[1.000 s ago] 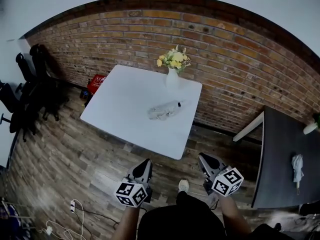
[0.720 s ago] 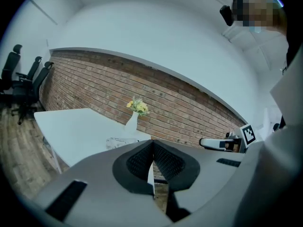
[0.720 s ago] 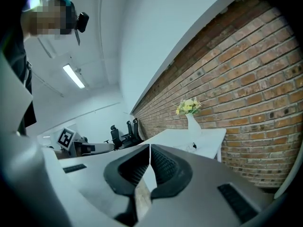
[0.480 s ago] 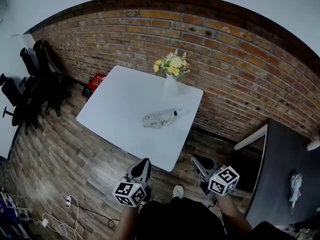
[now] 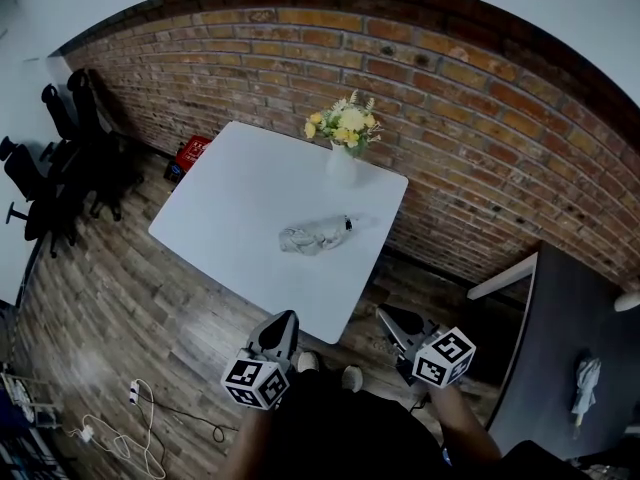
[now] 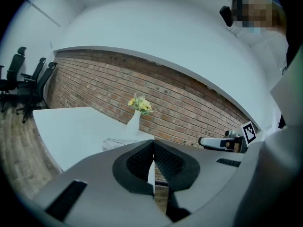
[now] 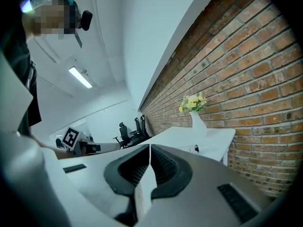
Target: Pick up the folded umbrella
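Lying near the middle of the white table (image 5: 225, 213), the folded umbrella (image 5: 313, 235) is a crumpled grey bundle with its dark end turned towards the brick wall (image 5: 480, 118). A white vase (image 5: 341, 164) of yellow flowers (image 5: 345, 126) stands at the table's far edge, apart from the umbrella. The person holds both tools low over the wooden floor (image 5: 120, 298), just short of the table's near corner and well away from the umbrella. The left gripper (image 5: 283, 320) has its jaws pressed together with nothing between them, and its own view shows the table and vase beyond the tips. The right gripper (image 5: 386, 316) is likewise closed and empty (its ribbed pads meet along a thin line). Black office chairs (image 5: 60, 158) stand by the wall at the left, a red crate (image 5: 192, 152) sits beyond the table, and cables (image 5: 130, 418) trail across the floor.
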{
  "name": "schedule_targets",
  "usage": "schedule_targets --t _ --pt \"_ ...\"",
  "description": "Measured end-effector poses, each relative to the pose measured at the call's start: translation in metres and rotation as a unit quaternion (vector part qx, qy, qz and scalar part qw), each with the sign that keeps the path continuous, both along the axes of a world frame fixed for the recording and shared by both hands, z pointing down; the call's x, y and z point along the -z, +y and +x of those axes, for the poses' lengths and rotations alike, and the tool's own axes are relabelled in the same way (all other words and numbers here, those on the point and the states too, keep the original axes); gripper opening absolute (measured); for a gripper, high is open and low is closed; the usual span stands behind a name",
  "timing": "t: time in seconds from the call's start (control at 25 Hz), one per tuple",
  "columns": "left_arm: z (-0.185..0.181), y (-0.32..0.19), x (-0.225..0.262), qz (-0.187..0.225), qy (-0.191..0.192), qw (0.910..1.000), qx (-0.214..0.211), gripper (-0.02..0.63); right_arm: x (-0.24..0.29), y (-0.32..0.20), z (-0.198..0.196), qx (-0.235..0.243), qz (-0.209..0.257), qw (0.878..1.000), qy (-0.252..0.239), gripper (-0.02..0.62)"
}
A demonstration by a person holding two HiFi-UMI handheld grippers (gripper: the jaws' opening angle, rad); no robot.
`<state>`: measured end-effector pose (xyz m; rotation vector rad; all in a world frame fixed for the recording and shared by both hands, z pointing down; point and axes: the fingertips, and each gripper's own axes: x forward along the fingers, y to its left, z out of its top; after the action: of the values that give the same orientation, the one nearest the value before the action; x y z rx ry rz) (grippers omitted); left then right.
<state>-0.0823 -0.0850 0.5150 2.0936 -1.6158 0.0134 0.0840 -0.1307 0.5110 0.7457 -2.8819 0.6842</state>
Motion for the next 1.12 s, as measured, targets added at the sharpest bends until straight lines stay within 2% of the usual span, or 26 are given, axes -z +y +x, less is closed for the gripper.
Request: schedule_targets --t 0.2,0.72,1.12 --pt "0.001 -0.010 -0.002 -0.004 -0.002 0.9999 -0.011 0.014 0.001 -0.005 -0.003 0.002 -0.006 1.000 -0.009 0.023" --pt "-0.011 -0.074 -0.022 -0.016 -0.058 0.9951 -0.079 0.014 -0.008 -0.038 -0.035 0.001 0.016 0.999 0.036 0.023" --pt "-0.020 -0.132 -0.050 -0.037 -0.120 0.9809 -0.149 0.015 -0.040 -0.067 -0.065 -0.012 0.011 0.996 0.086 0.023"
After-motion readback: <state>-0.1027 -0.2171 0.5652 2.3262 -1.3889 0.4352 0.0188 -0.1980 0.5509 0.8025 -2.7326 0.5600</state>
